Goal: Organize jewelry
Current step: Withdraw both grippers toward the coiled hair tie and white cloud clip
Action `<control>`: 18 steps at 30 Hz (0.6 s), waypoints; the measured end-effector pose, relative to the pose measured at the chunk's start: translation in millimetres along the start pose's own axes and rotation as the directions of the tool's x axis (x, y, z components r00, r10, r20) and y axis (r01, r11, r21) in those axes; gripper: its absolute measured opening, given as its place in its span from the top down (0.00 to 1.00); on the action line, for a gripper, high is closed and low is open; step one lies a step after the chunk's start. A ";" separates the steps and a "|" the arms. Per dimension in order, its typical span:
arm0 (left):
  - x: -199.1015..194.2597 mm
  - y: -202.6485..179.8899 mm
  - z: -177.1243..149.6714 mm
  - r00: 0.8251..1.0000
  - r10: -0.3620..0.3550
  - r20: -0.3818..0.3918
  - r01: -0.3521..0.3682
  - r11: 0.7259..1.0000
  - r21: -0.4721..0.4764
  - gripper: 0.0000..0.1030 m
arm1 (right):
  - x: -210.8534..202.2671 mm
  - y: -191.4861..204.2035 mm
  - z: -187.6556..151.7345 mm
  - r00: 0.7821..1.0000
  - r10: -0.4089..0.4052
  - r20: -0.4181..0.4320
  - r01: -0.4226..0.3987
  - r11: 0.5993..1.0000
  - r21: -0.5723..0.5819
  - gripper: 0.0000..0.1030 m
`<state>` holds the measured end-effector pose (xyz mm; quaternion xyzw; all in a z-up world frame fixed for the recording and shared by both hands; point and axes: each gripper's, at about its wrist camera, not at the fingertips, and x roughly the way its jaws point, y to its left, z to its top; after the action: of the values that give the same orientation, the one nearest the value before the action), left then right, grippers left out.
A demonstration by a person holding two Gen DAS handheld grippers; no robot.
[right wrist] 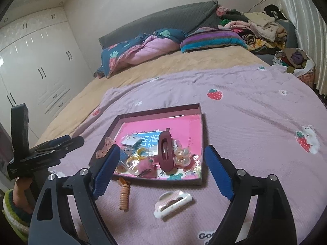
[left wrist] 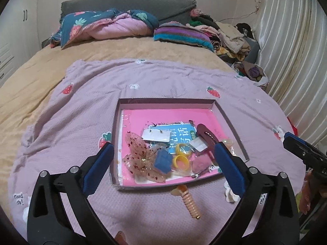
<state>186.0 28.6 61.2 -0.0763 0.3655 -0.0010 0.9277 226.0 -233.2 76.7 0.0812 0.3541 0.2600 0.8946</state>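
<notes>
On the purple blanket (right wrist: 245, 110), the box (right wrist: 201, 134) sits mid-frame; only the right view shows the whole cloud clip (right wrist: 172, 203). Left gripper (left wrist: 163, 163) and right gripper (right wrist: 161, 167) are both spread wide, holding nothing.

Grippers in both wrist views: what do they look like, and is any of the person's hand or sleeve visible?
Each gripper, left and right, has black plastic arms with silver pivot bolts and long blue textured finger pads. In the right wrist view, the hand under the left gripper wears a green, dark and white striped knit cuff. No cables visible.

Lilac strawberry-print blanket (left wrist: 184, 85), pink-lined tray (left wrist: 169, 114), maroon hair clip (right wrist: 166, 153), peach coil tie (left wrist: 189, 203).
</notes>
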 end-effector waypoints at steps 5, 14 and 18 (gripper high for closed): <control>-17.1 -4.4 -6.2 1.000 -0.003 0.021 0.003 1.000 0.004 0.09 | -14.4 2.1 -4.1 1.000 -0.004 0.013 0.004 1.000 -0.010 0.18; -32.8 -6.0 -20.4 0.999 -0.005 0.034 0.005 1.000 0.008 0.09 | -32.7 10.6 -14.5 1.000 0.002 0.031 -0.001 1.000 -0.027 0.14; -39.4 -5.8 -28.1 0.999 -0.002 0.039 0.001 1.000 0.008 0.09 | -36.7 14.1 -20.1 1.000 0.006 0.027 -0.005 0.999 -0.036 0.14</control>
<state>138.3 21.2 68.4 -0.0731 0.3474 -0.0016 0.9349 184.1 -241.2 88.2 0.0695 0.3370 0.2678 0.8999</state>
